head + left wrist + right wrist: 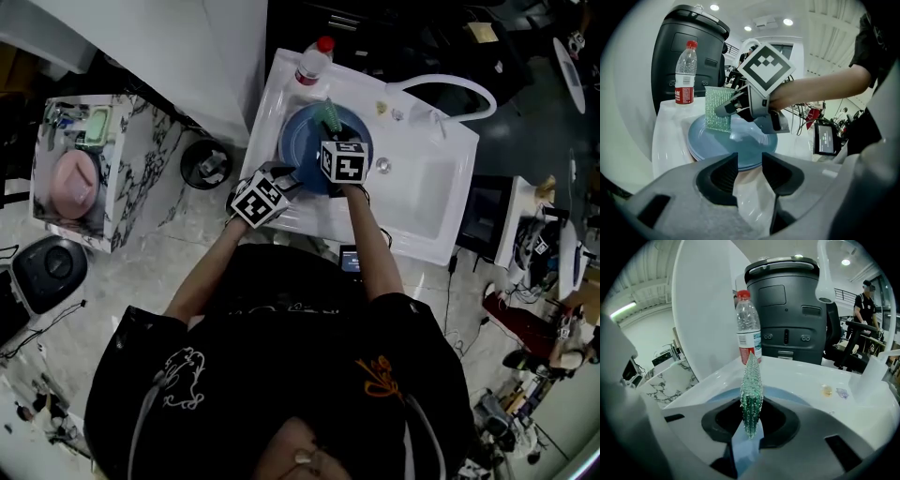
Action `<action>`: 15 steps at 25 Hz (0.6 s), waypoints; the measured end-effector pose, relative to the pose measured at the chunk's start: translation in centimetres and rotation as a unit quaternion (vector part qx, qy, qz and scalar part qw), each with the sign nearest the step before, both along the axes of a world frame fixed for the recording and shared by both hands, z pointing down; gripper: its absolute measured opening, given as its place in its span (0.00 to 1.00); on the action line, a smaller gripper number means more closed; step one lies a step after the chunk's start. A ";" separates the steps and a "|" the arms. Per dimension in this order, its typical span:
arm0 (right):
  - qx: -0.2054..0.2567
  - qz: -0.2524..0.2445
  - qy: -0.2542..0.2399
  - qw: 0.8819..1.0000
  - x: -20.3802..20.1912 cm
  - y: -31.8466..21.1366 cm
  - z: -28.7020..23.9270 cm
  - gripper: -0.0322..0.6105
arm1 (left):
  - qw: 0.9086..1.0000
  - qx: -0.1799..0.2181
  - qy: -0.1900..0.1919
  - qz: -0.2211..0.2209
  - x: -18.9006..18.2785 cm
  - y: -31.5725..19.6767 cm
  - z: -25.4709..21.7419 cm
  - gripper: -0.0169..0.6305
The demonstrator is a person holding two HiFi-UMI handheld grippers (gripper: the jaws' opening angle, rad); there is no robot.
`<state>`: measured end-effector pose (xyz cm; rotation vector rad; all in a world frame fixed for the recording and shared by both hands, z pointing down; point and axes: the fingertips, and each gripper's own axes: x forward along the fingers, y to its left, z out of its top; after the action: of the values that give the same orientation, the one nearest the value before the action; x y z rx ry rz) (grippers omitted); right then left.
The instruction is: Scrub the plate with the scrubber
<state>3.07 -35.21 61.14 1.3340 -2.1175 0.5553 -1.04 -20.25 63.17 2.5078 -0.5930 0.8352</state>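
Observation:
A blue plate lies on the left part of the white sink unit. My right gripper is shut on a green mesh scrubber and holds it upright, its lower edge on or just above the plate. In the right gripper view the scrubber stands edge-on between the jaws, with the plate beneath. From the left gripper view the scrubber hangs over the plate. My left gripper is open at the plate's near rim, holding nothing.
A clear bottle with a red cap stands behind the plate. A white faucet hose arcs over the basin. A round black bin and a marble counter stand to the left. A person stands far behind.

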 end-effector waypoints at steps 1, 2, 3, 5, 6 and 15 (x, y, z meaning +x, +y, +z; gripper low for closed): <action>-0.003 -0.008 -0.005 1.000 -0.8 0.4 0.0 0.19 | 1.000 -0.001 0.000 0.001 0.0 0.0 -0.1 0.29; -0.007 -0.014 -0.011 1.000 -1.4 0.8 0.0 0.19 | 1.000 -0.001 0.000 0.002 -0.1 0.0 -0.1 0.29; -0.010 -0.018 -0.017 1.000 -2.0 1.2 0.0 0.19 | 1.000 -0.001 0.000 0.003 -0.1 0.0 -0.1 0.29; -0.021 -0.022 -0.033 0.999 -2.9 2.1 0.0 0.19 | 1.000 0.001 0.003 0.006 0.0 0.0 -0.2 0.29; -0.027 -0.022 -0.041 0.999 -3.2 2.6 0.1 0.19 | 1.000 0.000 0.006 0.006 0.0 0.0 0.0 0.29; -0.103 -0.040 -0.098 0.989 -4.2 7.1 0.7 0.19 | 1.000 -0.008 0.017 0.006 0.0 -0.2 -0.4 0.29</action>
<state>-1.13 -28.16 61.83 1.1147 -2.1879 0.8771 -1.08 -20.41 62.73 2.5080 -0.5597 0.7976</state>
